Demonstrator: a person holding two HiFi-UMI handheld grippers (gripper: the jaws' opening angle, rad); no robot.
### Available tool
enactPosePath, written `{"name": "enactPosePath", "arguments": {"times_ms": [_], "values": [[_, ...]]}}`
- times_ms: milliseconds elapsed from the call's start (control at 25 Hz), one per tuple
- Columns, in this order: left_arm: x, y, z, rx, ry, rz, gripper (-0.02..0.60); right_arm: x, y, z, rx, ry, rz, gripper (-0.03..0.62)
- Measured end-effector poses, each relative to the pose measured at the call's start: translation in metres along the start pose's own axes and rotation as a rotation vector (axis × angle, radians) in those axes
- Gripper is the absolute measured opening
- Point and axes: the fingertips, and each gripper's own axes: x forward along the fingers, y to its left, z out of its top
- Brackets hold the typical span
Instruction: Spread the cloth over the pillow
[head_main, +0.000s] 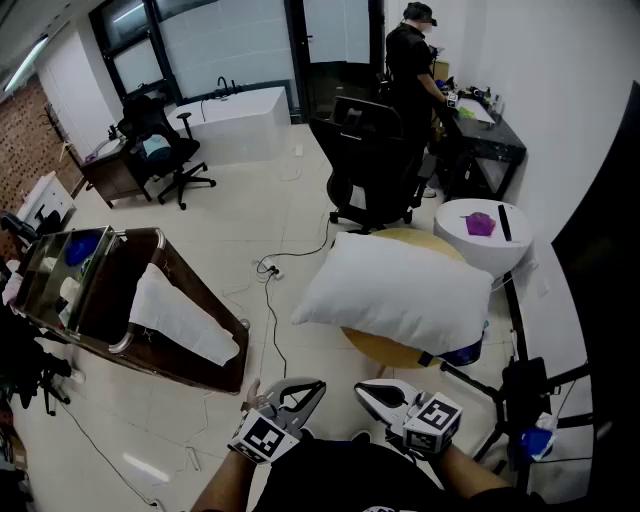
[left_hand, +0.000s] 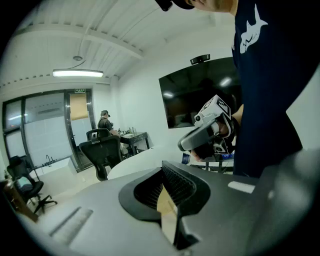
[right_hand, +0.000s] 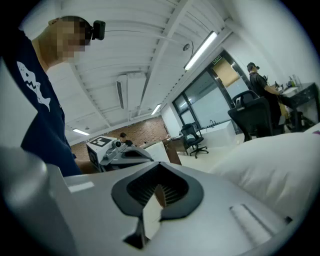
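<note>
My left gripper (head_main: 312, 388) and right gripper (head_main: 366, 392) sit closed and empty. The pillow's (head_main: 395, 290) long axis runs left-right across the round table (head_main: 376, 349).

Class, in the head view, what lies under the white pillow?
The pillow rests on a round tan table, whose rim shows in front and behind. A blue thing peeks out at its right corner. The table's middle is covered.

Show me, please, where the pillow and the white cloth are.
pillow (head_main: 400, 290), head view, middle of its upper face.
white cloth (head_main: 180, 318), head view, middle of the cloth's top surface.
</note>
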Motion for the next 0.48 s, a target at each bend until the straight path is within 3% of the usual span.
{"name": "enactPosePath", "arguments": {"times_ms": [120, 480], "values": [[-0.002, 0.006, -0.012, 0.027, 0.027, 0.024, 0.000, 0.005, -0.019, -0.011, -0.041, 0.042, -0.038, 0.006], [-0.040, 0.050, -0.021, 0.066, -0.001, 0.073, 0.013, 0.054, -0.010, 0.006, -0.083, 0.047, -0.057, 0.007]]}}
